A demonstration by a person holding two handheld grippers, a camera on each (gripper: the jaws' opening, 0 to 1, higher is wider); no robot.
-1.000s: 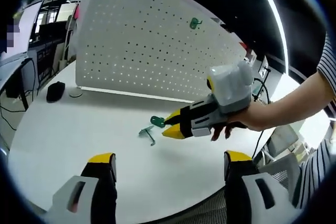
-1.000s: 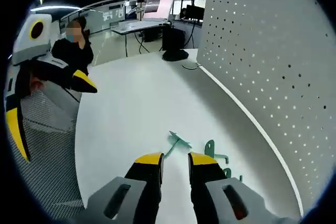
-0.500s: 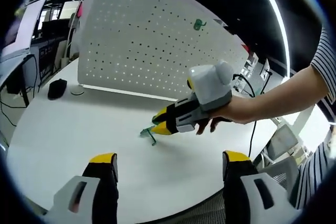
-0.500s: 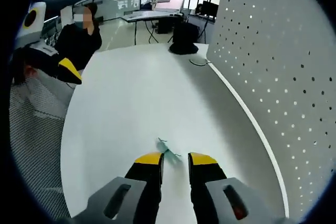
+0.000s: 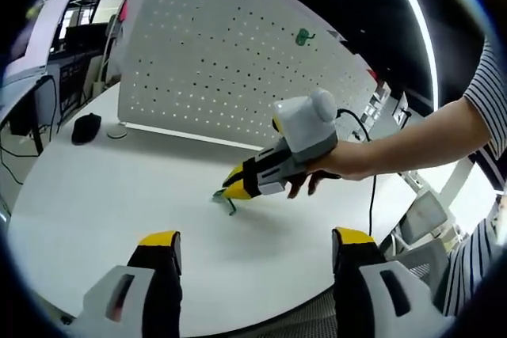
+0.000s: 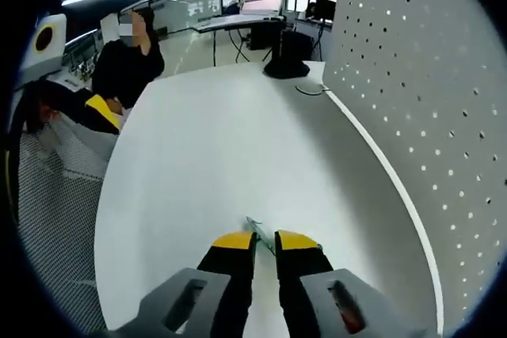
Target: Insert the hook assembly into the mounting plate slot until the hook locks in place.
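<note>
**Right gripper closes on the hook**

As the green hook (image 5: 229, 201) lies on the white table (image 5: 95, 195), the right gripper (image 6: 265, 241) has dropped over it, jaws now nearly together around it. Pegboard (image 5: 230, 69) insertion comes later. Left gripper (image 5: 257, 239) hangs wide apart, empty.

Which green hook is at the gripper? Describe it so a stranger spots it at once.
Find the big white pegboard standing on the white table. On the tabletop before its lower edge lies a small green hook, at the yellow tips of the right gripper. The other green hook hangs high on the board; this one lies on the table.
</note>
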